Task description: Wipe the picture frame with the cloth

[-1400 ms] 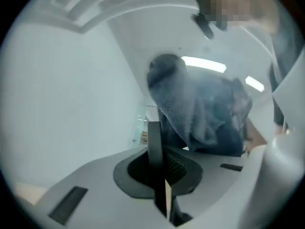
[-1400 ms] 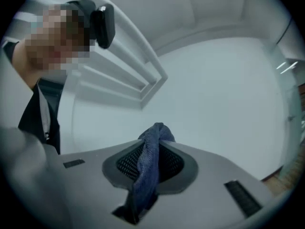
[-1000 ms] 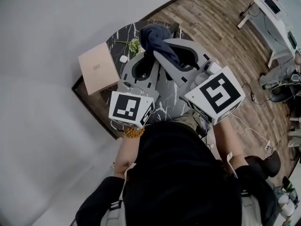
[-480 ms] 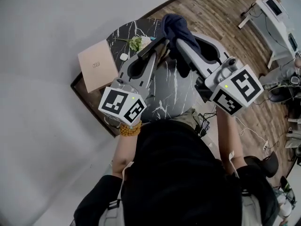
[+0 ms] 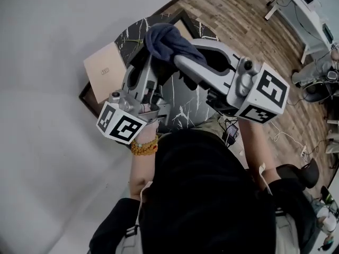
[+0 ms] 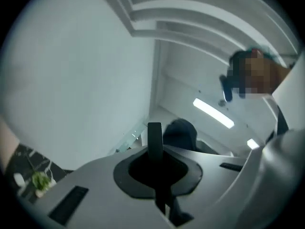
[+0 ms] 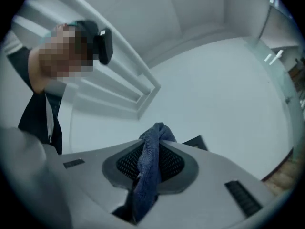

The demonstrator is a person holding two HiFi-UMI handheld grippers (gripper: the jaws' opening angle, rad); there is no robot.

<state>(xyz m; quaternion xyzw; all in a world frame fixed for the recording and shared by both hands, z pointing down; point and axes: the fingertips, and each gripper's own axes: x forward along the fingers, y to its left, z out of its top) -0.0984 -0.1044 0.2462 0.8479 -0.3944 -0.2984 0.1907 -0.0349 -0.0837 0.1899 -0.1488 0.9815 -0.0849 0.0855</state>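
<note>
The blue cloth hangs bunched in your right tongs, which are clenched on it and held up above the black marble tabletop. Just beside the cloth stands the picture frame (seen edge-on as a thin dark strip), gripped tight by your left tongs. A tan box lies to the left of the tabletop.
</note>
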